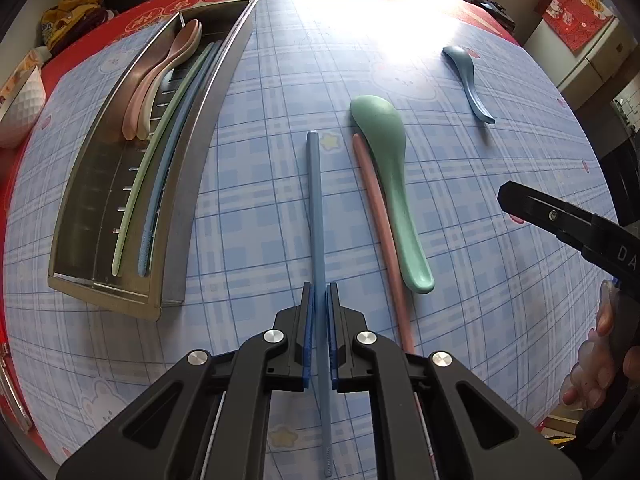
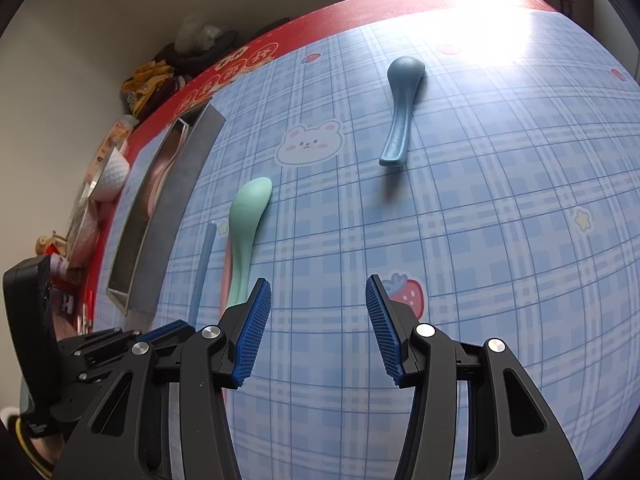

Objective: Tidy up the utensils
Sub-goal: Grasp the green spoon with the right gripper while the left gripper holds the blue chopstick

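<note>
My left gripper point(image 1: 320, 292) is shut on a blue chopstick point(image 1: 316, 208), which runs straight out between its blue pads over the plaid cloth. Just to its right lie a pink chopstick point(image 1: 380, 220) and a green spoon point(image 1: 384, 176), side by side and touching. A blue spoon point(image 1: 468, 80) lies farther off to the right. The metal tray point(image 1: 200, 140) at the left holds a pink spoon point(image 1: 160, 76), a cream spoon, a green chopstick and a blue chopstick. My right gripper point(image 2: 318, 280) hovers open over bare cloth, with the green spoon point(image 2: 246, 220) and the blue spoon point(image 2: 402, 100) ahead of it.
A white dimpled bowl point(image 1: 20, 108) and a yellow bundle point(image 1: 72, 16) sit beyond the tray, on the table's red border. A red box point(image 1: 576, 12) stands off the table at the right. A hand point(image 1: 600, 360) grips the right gripper's handle at the right edge.
</note>
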Demonstrator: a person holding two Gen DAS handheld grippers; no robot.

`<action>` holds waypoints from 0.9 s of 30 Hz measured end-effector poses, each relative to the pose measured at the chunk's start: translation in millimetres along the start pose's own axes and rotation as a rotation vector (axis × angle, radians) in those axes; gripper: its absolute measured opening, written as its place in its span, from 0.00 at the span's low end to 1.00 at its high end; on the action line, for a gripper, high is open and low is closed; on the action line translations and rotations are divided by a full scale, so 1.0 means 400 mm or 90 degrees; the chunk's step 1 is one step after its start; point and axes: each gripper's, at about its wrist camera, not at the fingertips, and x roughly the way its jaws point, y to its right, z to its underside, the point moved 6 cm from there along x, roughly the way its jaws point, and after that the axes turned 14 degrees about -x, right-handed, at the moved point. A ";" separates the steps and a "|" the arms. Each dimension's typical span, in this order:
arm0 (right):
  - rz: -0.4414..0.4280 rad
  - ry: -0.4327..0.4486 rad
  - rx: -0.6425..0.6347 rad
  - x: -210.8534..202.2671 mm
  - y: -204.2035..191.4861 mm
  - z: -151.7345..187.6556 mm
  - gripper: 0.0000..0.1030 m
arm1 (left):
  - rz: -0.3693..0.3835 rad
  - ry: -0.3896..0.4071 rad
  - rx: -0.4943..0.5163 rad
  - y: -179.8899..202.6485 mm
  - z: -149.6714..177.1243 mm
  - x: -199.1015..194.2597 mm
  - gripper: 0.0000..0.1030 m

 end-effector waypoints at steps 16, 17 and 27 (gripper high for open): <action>-0.012 -0.014 -0.018 0.030 -0.045 -0.002 0.47 | 0.053 0.065 -0.018 -0.045 0.020 -0.109 0.05; -0.014 -0.014 -0.024 0.035 -0.052 -0.006 0.47 | 0.056 0.072 -0.022 -0.049 0.019 -0.123 0.05; -0.018 -0.007 -0.090 0.093 -0.134 -0.060 0.46 | 0.066 0.131 -0.068 -0.130 0.008 -0.222 0.05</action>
